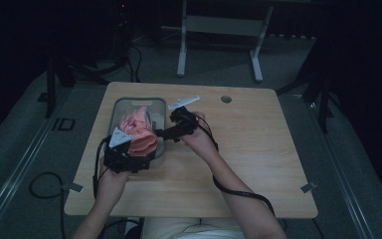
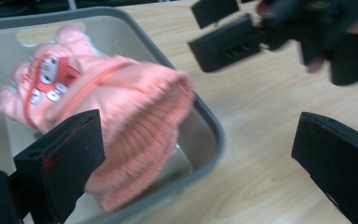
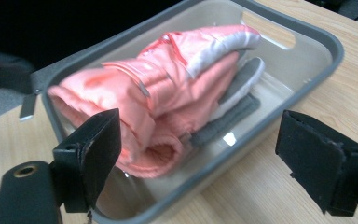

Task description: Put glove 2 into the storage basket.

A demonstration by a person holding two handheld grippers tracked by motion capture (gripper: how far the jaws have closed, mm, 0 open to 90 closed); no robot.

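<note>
A pair of pink gloves [image 1: 138, 130] lies in a grey tray [image 1: 139, 99] on the wooden table. One glove [image 2: 121, 107] bears a cartoon cat patch, and its knit cuff hangs over the tray's near rim [image 2: 209, 130]. The other glove [image 3: 168, 93] has grey palm parts. My left gripper [image 1: 131, 153] hovers at the tray's near end, jaws open [image 2: 200, 140], one over the cuff and one over the table. My right gripper [image 1: 163, 133] stands at the tray's right side, jaws open [image 3: 200, 144] and apart from the gloves. It also appears in the left gripper view [image 2: 219, 25].
The tray [image 3: 326, 42] sits toward the table's back left. Bare wood [image 1: 258, 144] stretches to the right, with a round cable hole [image 1: 226, 99] near the far edge. A white table frame [image 1: 181, 50] stands on the floor beyond, and cables [image 1: 45, 184] lie at the left.
</note>
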